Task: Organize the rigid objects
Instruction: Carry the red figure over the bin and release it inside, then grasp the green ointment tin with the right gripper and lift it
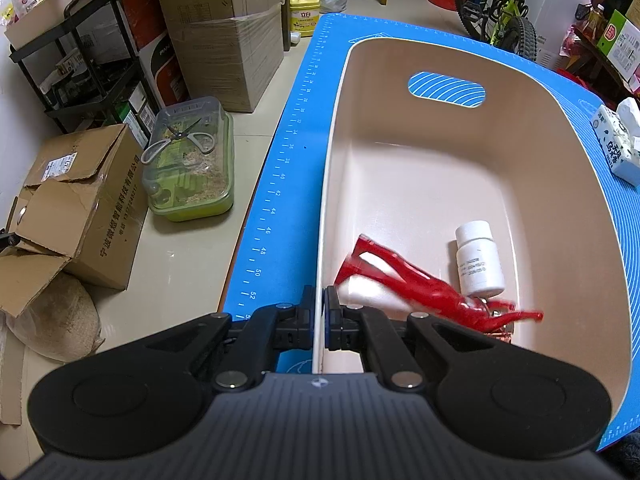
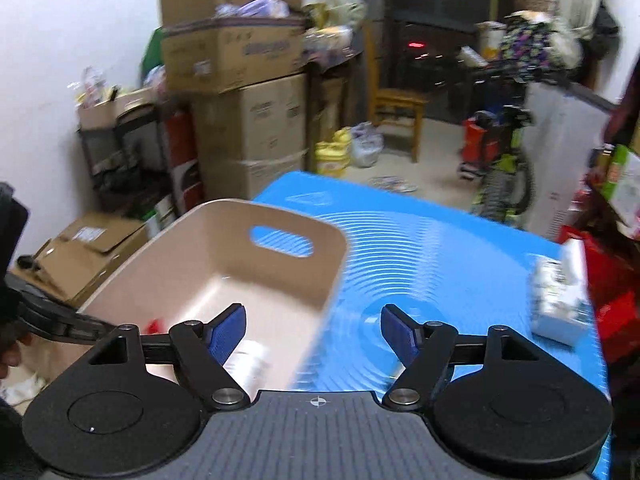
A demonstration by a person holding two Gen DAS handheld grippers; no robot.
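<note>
- The beige bin point(image 1: 580, 184) filled the frame's centre on the blue mat point(image 1: 280, 184), holding a red figure point(image 1: 408, 276) and white bottle point(image 1: 478, 260) at lower right.
- The left gripper point(image 1: 323, 320) pinched the bin's near wall.
- The right gripper point(image 2: 313, 330) was spread wide, holding nothing.

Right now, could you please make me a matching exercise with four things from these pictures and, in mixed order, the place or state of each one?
Things:
1. white bottle
2. scissors
3. left gripper
4. right gripper

Place or state:
A. jaws wide apart, holding nothing
B. inside the beige bin, beside the red figure
C. on the clear lid of the green box on the floor
D. shut on the bin's near rim

Pairs: 1-B, 2-C, 3-D, 4-A
</note>
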